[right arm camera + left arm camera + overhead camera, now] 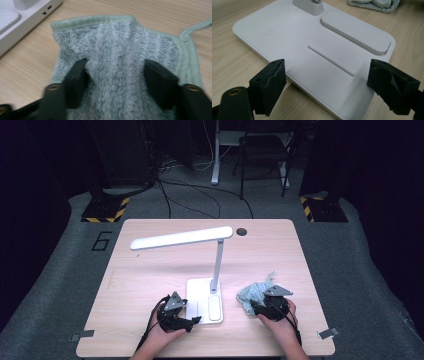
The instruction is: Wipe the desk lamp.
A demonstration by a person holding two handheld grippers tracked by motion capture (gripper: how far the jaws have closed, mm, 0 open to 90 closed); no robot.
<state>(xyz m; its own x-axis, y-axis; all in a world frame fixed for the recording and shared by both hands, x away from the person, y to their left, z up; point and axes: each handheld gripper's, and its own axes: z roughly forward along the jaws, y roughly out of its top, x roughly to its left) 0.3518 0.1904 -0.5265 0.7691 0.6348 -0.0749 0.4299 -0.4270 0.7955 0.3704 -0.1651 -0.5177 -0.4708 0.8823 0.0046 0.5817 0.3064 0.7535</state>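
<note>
A white desk lamp stands mid-table, its flat base (205, 302) (299, 40) near the front edge and its long head (182, 238) reaching left. My left gripper (192, 321) (327, 85) is open, its jaws spread wide on either side of the base's near corner without touching it. A pale green fluffy cloth (252, 292) (115, 45) lies crumpled right of the base. My right gripper (255, 307) (116, 77) rests on the cloth, and a raised fold of it is bunched between the two jaws, which press on it from both sides.
The lamp's thin upright arm (218, 260) rises from the base between my two hands. A textured pad (357, 31) sits in the base's recess. A round cable hole (241, 231) marks the table's far edge. Bare wooden tabletop (150, 280) stretches left and behind.
</note>
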